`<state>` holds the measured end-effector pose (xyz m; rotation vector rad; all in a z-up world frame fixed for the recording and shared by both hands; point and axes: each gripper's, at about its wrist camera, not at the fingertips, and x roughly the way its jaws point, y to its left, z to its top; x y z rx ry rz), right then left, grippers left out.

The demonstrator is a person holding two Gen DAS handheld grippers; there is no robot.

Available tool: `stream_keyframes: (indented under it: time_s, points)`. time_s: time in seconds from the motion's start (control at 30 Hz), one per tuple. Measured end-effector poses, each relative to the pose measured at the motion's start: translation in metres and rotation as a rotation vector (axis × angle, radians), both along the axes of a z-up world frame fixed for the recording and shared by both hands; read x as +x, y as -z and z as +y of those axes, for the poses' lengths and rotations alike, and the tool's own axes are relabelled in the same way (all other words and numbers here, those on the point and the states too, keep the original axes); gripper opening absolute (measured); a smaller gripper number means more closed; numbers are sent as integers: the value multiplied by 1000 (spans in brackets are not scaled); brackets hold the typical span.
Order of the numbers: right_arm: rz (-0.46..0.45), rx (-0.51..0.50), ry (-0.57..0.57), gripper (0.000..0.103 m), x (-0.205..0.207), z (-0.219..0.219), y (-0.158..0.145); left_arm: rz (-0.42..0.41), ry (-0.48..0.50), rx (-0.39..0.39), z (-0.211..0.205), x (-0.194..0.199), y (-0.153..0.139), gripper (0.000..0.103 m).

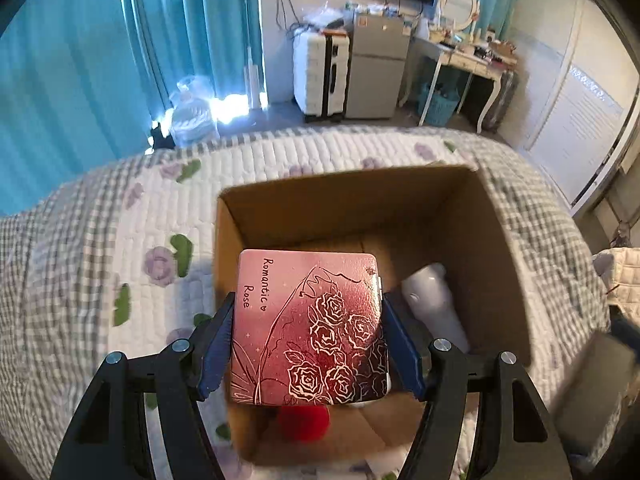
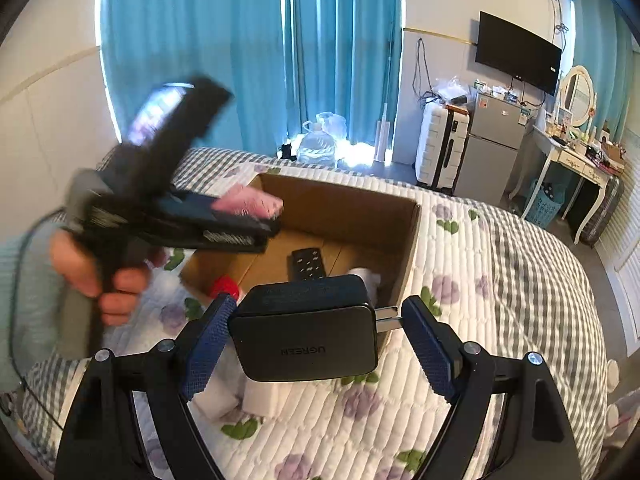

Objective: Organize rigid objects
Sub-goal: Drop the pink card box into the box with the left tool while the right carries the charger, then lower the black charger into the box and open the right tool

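My left gripper (image 1: 308, 344) is shut on a flat pink case (image 1: 308, 328) printed with roses and "Romantic Rose", held over the open cardboard box (image 1: 496, 240). A white bottle (image 1: 434, 304) and a red object (image 1: 304, 422) lie inside the box. My right gripper (image 2: 316, 332) is shut on a black UGREEN charger (image 2: 306, 330), its prongs against the right finger, held just in front of the box's (image 2: 408, 248) near corner. In the right wrist view a black remote (image 2: 307, 265) lies in the box, and the left gripper (image 2: 224, 220) with the pink case (image 2: 250, 204) hovers over its left side, blurred.
The box stands on a quilted bed (image 1: 80, 264) with a floral, checked cover. White blocks (image 2: 240, 400) lie on the quilt under my right gripper. Beyond the bed are teal curtains (image 1: 80, 60), a white suitcase (image 1: 320, 76), a small fridge (image 1: 378, 76) and a dressing table (image 1: 468, 56).
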<state>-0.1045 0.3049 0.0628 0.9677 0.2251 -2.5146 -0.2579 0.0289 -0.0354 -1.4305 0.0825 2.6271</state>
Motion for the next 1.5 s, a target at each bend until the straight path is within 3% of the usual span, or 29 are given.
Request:
stream_keyframes:
  time_s: [0.2, 0.27, 0.5, 0.63, 0.97, 1.2, 1.5]
  points:
    - [-15, -3, 0, 84, -18, 1, 7, -55, 25, -30, 8, -13, 38, 69]
    - [-24, -2, 0, 84, -22, 1, 11, -34, 44, -67, 13, -11, 41, 69]
    - [-39, -4, -2, 84, -29, 1, 20, -27, 57, -61, 18, -9, 42, 72]
    - [-28, -13, -5, 84, -34, 1, 16, 39, 42, 52, 6, 1, 18, 72]
    - [13, -22, -1, 84, -86, -8, -4, 171, -26, 37, -35, 26, -39, 72]
    - [-120, 35, 0, 84, -154, -41, 32, 166, -28, 62, -47, 38, -38, 72]
    - [-202, 95, 50, 85, -178, -50, 63, 135, 0, 52, -46, 42, -20, 72]
